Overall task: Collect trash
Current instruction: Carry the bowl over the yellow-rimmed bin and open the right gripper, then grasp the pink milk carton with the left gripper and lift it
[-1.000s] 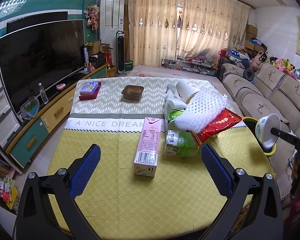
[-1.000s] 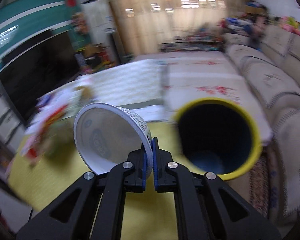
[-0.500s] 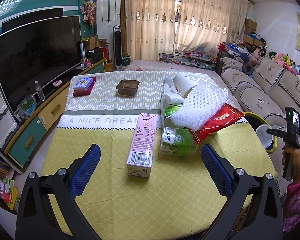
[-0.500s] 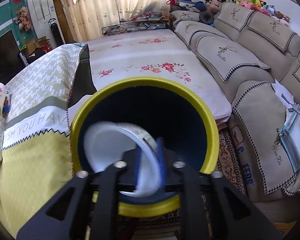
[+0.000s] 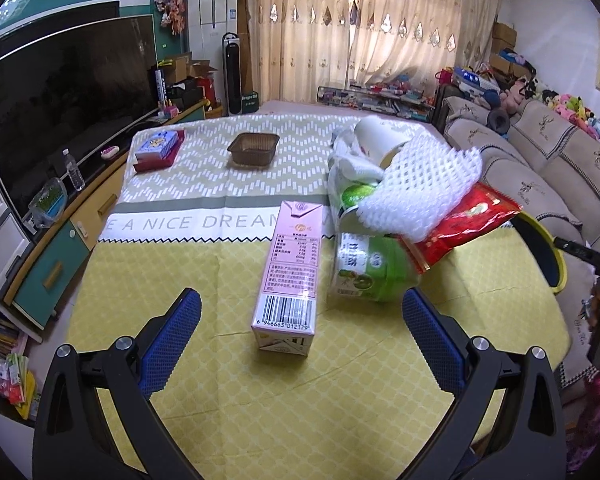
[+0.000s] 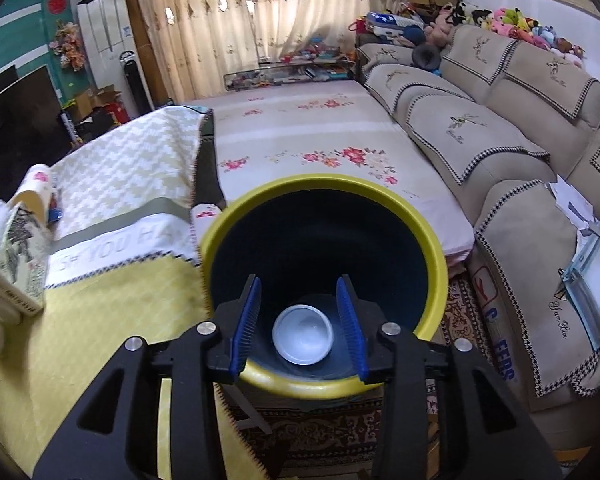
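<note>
Right gripper (image 6: 302,320) jaws now opening, nothing between; white cup (image 6: 303,335) dropped into bin (image 6: 236,220) lower centre; left gripper (image 5: 300,312) spread, carton next.

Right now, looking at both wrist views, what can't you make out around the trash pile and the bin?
- Left wrist view: the white foam net covers the tops of the green carton and red snack bag.
- Left wrist view: the bin is half hidden by the table edge.
- Right wrist view: the pile is cut off and blurred at the left edge.
- Right wrist view: the right tool blocks the bin floor around the white cup.
</note>
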The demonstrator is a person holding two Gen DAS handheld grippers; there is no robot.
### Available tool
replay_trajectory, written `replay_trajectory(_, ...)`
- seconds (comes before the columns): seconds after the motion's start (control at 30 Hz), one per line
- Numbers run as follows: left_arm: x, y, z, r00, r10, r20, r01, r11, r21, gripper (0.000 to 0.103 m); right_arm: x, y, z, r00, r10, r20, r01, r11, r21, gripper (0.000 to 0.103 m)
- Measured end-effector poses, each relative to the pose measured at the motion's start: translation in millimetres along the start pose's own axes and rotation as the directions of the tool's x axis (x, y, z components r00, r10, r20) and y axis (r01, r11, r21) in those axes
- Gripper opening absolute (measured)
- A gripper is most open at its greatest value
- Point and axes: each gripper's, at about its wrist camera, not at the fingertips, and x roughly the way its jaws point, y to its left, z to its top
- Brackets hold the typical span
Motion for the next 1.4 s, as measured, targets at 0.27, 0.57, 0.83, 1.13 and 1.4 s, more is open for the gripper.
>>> replay_trajectory(0.27, 33.2, 4.6, -5.3, 0.998, -0.022, -0.055, 0.023, 1.0, 0.018, 0.092, -17.2, 7.7, 1.5, 0.999, 0.041, 0.03, -0.04, 0.999, -0.013, 0.042)
replay_trajectory(0.57, 64.4, 15.8, -13.4, 0.991, -0.038, -0.127, 0.038, 0.999, -0.004, 0.063, -16.3, 13.7, -1.6, 0.998, 0.06, 0.023, -0.06, 0.998, -0.018, 0.042)
replay_trajectory(0.83, 69.1, 21.1, -14.4, 0.994, -0.015, -0.108, 0.016, 1.0, 0.006, 0.042, -13.1, 17.7, -3.8, 0.997, 0.072, 0.015, -0.072, 0.997, -0.027, 0.042)
replay_trajectory(1.13, 50.9, 25.8, -15.3, 0.999, 0.001, -0.053, -0.001, 1.0, -0.002, 0.04, -14.6, 21.5, -4.7, 0.996, 0.086, 0.019, -0.085, 0.996, -0.033, 0.042)
replay_trajectory(1.4, -6.6, 24.1, -8.2, 0.997, 0.001, 0.071, -0.002, 1.0, 0.005, 0.04, -15.8, 23.9, -6.4, 0.995, 0.098, 0.019, -0.098, 0.995, -0.036, 0.042)
